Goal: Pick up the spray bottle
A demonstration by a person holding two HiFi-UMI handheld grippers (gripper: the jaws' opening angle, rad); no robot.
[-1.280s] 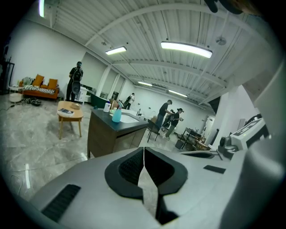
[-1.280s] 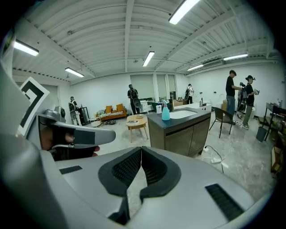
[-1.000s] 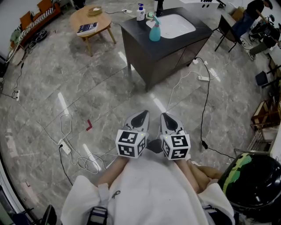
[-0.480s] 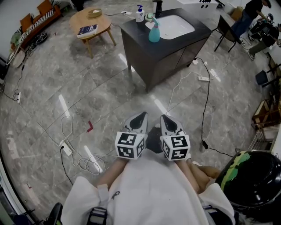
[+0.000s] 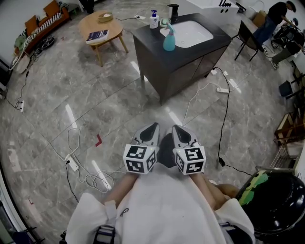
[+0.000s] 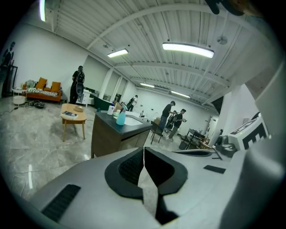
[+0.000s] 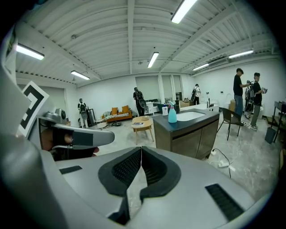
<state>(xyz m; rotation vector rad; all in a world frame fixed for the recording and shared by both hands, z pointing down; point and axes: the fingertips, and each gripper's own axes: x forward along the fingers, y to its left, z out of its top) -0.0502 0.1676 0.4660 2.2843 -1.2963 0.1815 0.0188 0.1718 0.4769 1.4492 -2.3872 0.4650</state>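
Standing back from the sink cabinet, both grippers clenched on nothing

A person in a white top holds the left gripper (image 5: 152, 126) and the right gripper (image 5: 177, 127) side by side in front of the body. Both are angled slightly downward over the grey marble-look floor (image 5: 95, 95). Each gripper's jaws are pressed together, pad against pad, with nothing caught between them. The teal spray bottle (image 5: 169, 40) stands upright on the dark counter (image 5: 151, 32) of a freestanding cabinet across the room. It is just beside the white sink basin (image 5: 194, 32) and well apart from either gripper. A white pump bottle (image 5: 154, 19) stands near the counter's far corner. To the left of the cabinet is a round wooden table (image 5: 91, 23) with a book (image 5: 97, 35) lying on it. A white power strip (image 5: 222, 89) lies on the floor near the cabinet's foot. Another person (image 5: 275, 12) stands at the far right of the room.
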